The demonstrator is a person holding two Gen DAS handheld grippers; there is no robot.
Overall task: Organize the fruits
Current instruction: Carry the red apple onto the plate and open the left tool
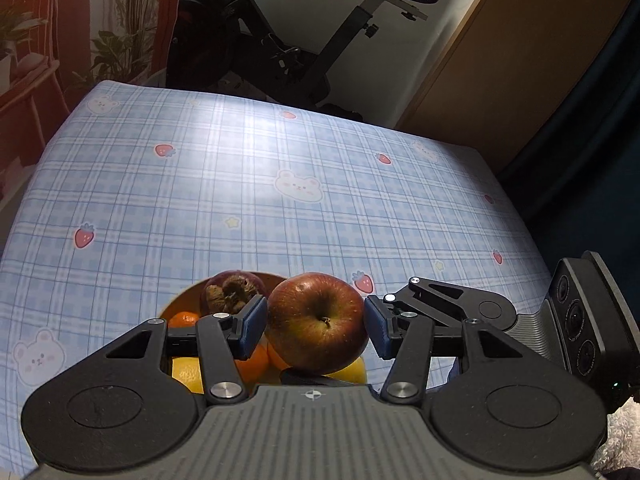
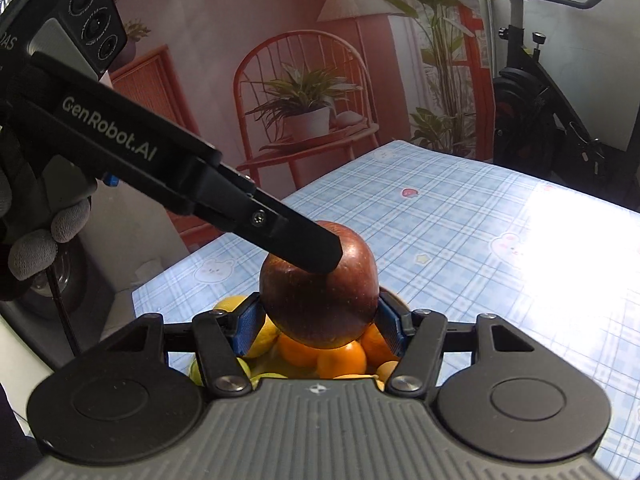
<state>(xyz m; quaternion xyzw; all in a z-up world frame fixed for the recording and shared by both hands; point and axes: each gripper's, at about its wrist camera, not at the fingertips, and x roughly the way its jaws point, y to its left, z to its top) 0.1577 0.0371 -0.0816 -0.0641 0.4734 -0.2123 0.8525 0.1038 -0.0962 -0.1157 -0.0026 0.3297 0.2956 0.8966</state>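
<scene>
A red apple (image 1: 318, 322) sits on top of a pile of fruit in an orange bowl (image 1: 182, 300). My left gripper (image 1: 316, 322) has its blue pads against both sides of the apple. In the right wrist view the same apple (image 2: 320, 300) lies between my right gripper's (image 2: 318, 322) blue pads, and the left gripper's finger (image 2: 308, 244) reaches over its top. Oranges (image 2: 340, 358) and lemons (image 2: 264, 332) lie beneath. A dark persimmon (image 1: 234, 290) sits at the bowl's far side.
The table wears a blue plaid cloth (image 1: 260, 184) with bears and strawberries. An exercise bike (image 1: 288, 44) stands behind the table's far edge. A backdrop with a chair and plants (image 2: 308, 112) hangs to the left. The right gripper's body (image 1: 576, 320) sits at the right.
</scene>
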